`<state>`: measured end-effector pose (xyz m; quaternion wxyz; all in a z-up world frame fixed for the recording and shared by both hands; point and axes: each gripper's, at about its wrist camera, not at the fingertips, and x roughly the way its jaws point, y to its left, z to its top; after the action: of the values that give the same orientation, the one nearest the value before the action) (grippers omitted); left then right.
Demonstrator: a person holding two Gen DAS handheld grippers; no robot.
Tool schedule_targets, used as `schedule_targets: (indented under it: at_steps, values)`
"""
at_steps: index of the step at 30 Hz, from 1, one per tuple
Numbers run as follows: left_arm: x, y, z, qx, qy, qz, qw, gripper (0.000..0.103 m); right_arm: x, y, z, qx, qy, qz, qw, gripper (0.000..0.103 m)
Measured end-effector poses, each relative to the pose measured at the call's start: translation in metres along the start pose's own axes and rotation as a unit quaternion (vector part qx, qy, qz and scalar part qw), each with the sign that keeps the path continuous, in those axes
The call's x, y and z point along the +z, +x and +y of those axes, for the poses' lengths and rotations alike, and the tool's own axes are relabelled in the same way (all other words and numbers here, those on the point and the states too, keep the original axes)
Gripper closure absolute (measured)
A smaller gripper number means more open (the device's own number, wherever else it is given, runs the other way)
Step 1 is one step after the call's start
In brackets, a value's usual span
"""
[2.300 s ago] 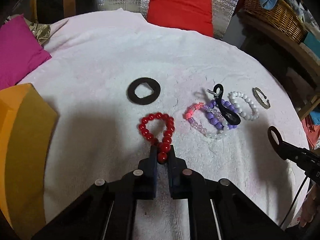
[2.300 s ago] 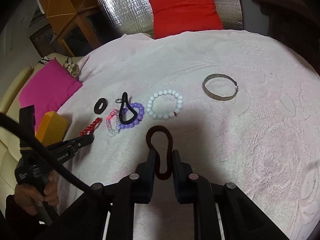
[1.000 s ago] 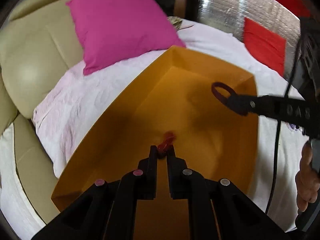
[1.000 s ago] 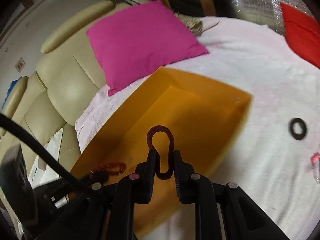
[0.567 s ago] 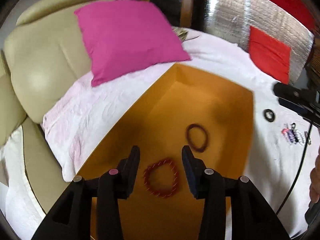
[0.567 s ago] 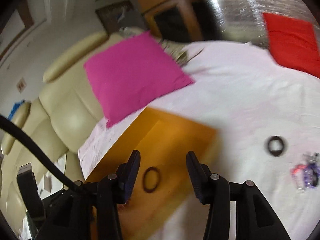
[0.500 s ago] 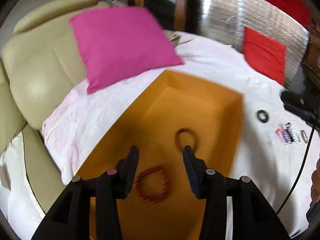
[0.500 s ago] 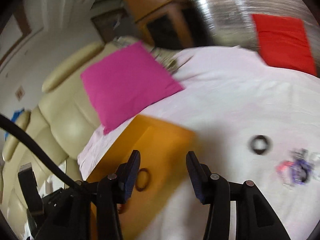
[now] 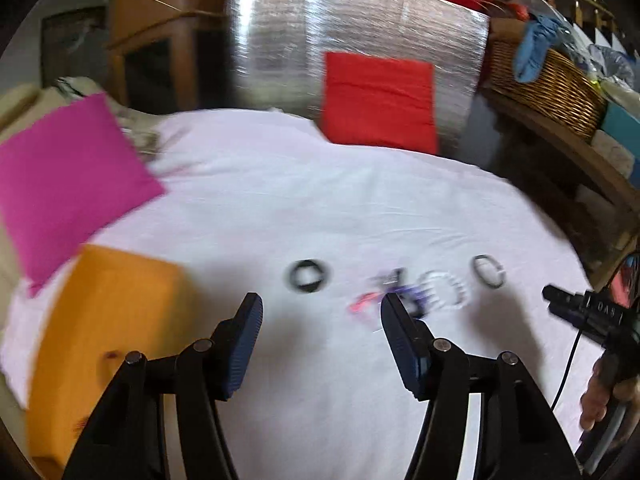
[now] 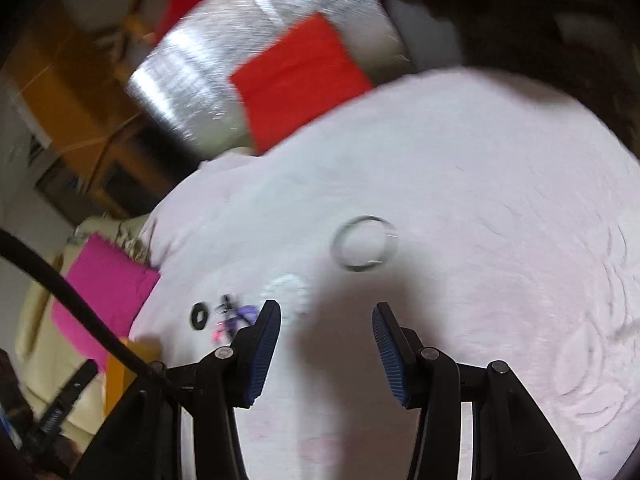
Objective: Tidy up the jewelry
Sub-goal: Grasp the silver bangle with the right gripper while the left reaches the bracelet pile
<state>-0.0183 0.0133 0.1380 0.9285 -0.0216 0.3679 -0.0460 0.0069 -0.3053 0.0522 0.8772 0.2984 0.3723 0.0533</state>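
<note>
Two grippers (image 9: 322,312) (image 10: 326,330) open; one black ring (image 9: 308,276).

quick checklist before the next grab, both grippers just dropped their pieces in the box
1. Left hand-held gripper empty: ok, its jaws have just been opening and nothing is between them.
2. Right hand-held gripper empty: ok, jaws apart, nothing between them.
3. Pieces left to collect: ok, black ring, white bead bracelet and metal bangle lie on the pink cloth.
4. Tangled purple and pink bracelets separable: cannot tell, blurred.
5. Orange box within view: ok, at the left gripper's left.
6. Views sharp enough to aim: not ok, both are motion-blurred.
</note>
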Motion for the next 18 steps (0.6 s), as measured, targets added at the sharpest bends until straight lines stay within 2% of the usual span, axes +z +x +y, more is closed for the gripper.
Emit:
schedule_targets:
  at_steps: [4,8,15,17,18]
  values:
    - [0.011,0.049,-0.027,-0.059,-0.02,0.03,0.9976,0.04,0.014,-0.001,-0.026,-0.02,0.026,-0.003,0.999,0.051]
    - [0.018,0.077,-0.035,-0.099,-0.036,0.033,0.9939,0.04,0.025,0.007,-0.043,-0.022,0.037,-0.003,0.999,0.051]
    - [0.01,0.127,-0.038,-0.088,-0.054,0.104,0.9892,0.042,0.038,0.033,-0.046,0.0,0.016,-0.011,1.0,0.051]
    - [0.009,0.129,-0.041,-0.09,-0.047,0.1,0.9897,0.056,0.037,0.041,-0.045,0.003,0.016,-0.002,1.0,0.051]
    - [0.009,0.129,-0.043,-0.096,-0.039,0.099,0.9897,0.067,0.038,0.049,-0.041,0.001,0.014,0.005,1.0,0.048]
